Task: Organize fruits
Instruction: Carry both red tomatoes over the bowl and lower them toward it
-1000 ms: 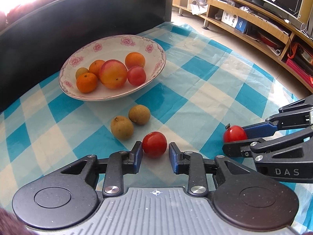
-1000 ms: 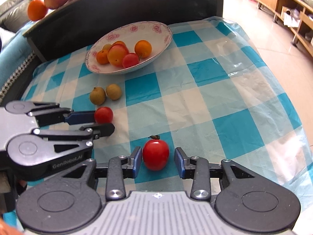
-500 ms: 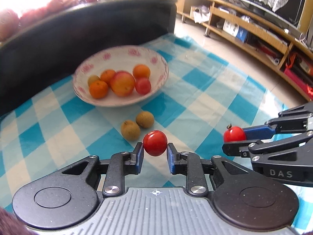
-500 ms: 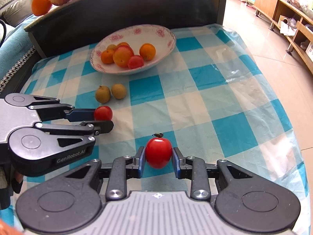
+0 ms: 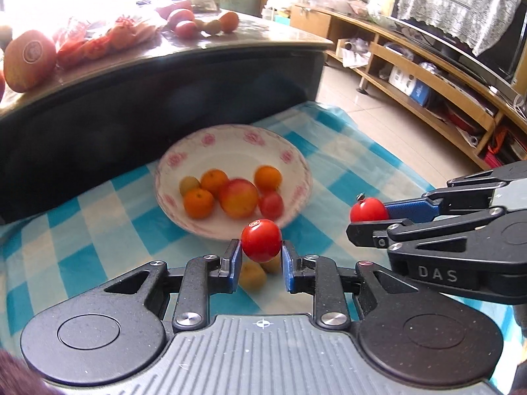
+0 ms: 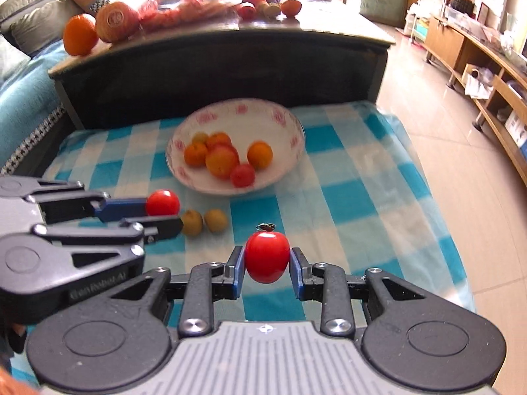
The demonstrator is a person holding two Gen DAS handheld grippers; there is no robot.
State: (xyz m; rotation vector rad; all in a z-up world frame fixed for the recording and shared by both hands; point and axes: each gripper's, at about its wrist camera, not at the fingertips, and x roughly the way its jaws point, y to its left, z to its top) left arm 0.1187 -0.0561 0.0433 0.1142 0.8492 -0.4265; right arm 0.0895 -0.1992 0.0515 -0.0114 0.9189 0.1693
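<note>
left wrist view: the left tool clamps a cherry tomato, floral bowl just beyond. right wrist view: the right tool grips a stemmed cherry tomato above the checked cloth, the bowl ahead.

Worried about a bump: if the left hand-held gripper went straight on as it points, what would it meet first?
Probably the bowl's near rim, just beyond the tomato it grips; depth is unclear.
</note>
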